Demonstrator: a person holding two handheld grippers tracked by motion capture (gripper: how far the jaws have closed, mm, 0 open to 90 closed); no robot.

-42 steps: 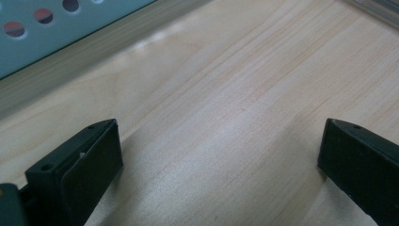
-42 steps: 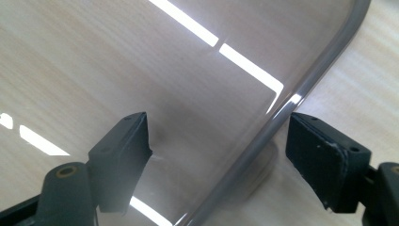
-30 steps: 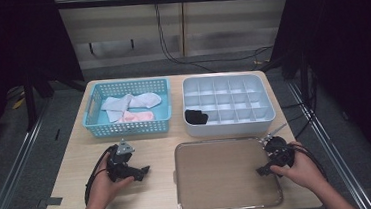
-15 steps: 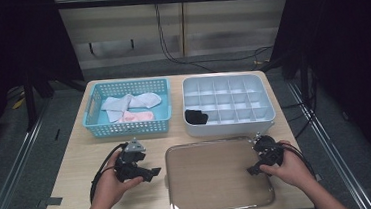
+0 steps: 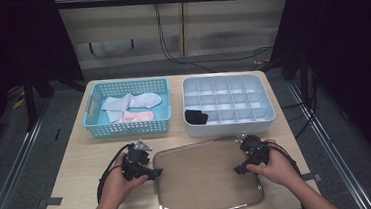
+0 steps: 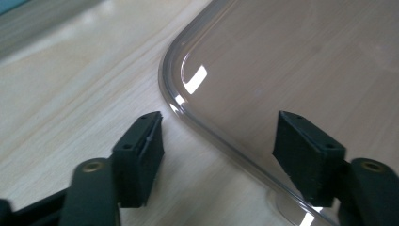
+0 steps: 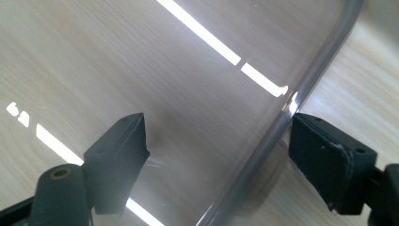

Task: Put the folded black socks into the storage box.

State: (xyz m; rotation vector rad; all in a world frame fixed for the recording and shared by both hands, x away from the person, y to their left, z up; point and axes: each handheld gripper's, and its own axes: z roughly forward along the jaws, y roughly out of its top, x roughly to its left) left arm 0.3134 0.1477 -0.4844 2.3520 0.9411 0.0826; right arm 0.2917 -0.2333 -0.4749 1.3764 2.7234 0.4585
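High view first: the clear lid (image 5: 207,180) lies flat on the near half of the bench (image 5: 77,158), turned a little askew, its front edge close to the bench's near edge. My left gripper (image 5: 151,173) sits at the lid's left rim, and my right gripper (image 5: 240,169) at its right rim.

In the left gripper view the lid's rounded corner (image 6: 188,101) runs between my jaws — one jaw over bare wood, the other over the clear plastic. These jaws have just been closing, yet the pads stand apart from the rim, so nothing is gripped.

In the right gripper view the rim (image 7: 301,94) passes just beside one jaw, close against it, while the other jaw stands well clear over the lid — parted, no hold.

Beyond the lid stand a blue basket (image 5: 91,109) holding pale socks (image 5: 130,103) and a white divided box (image 5: 269,110) with a black sock (image 5: 196,116) in a near-left compartment.
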